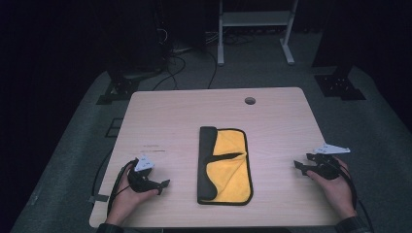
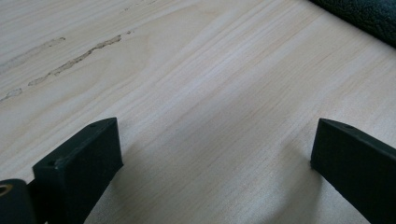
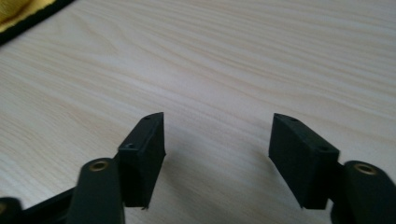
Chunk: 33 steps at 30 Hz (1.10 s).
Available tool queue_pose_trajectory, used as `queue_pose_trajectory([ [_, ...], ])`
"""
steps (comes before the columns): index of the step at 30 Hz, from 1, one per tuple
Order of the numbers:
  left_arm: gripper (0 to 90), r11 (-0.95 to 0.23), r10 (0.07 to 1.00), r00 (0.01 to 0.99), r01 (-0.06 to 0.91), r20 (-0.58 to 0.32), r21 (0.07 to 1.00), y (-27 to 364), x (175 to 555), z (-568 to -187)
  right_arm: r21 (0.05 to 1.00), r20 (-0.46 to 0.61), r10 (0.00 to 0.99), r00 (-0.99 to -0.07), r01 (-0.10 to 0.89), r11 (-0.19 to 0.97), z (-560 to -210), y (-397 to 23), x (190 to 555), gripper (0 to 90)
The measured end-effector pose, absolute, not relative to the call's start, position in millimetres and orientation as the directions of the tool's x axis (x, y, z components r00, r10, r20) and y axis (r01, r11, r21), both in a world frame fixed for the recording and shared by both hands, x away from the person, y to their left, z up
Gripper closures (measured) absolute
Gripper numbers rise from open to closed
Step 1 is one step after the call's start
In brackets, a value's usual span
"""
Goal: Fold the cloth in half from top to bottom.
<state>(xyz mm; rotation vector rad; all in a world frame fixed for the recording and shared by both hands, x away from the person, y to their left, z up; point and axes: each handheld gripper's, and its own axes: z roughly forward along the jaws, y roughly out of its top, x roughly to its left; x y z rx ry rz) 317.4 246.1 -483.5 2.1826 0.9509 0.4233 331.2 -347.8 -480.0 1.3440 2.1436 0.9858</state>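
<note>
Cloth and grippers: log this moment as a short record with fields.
cloth: yellow with black edging, folded, lying mid-table between the two grippers
table: light wood, round hole near the far edge
left gripper: open, nothing between the jaws, low over bare wood left of the cloth
right gripper: open, nothing between the jaws, right of the cloth
contact: neither gripper touches the cloth
floor: cables and stand feet beyond the table
</note>
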Motion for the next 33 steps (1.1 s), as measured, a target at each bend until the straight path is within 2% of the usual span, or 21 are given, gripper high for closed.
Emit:
queue_pose_trajectory([
  [18, 0.0, -0.485, 0.731, 0.682, 0.505, 0.013, 0.714, 246, 319, -484, 0.795, 0.058, 0.834, -0.548, 0.531, 0.294, -449, -319, 347, 43.1],
  [33, 0.0, -0.486, 0.731, 0.683, 0.505, 0.014, 0.714, 246, 319, -484, 0.81, 0.055, 0.754, -0.655, 0.471, 0.35, -432, -265, 365, 46.2],
])
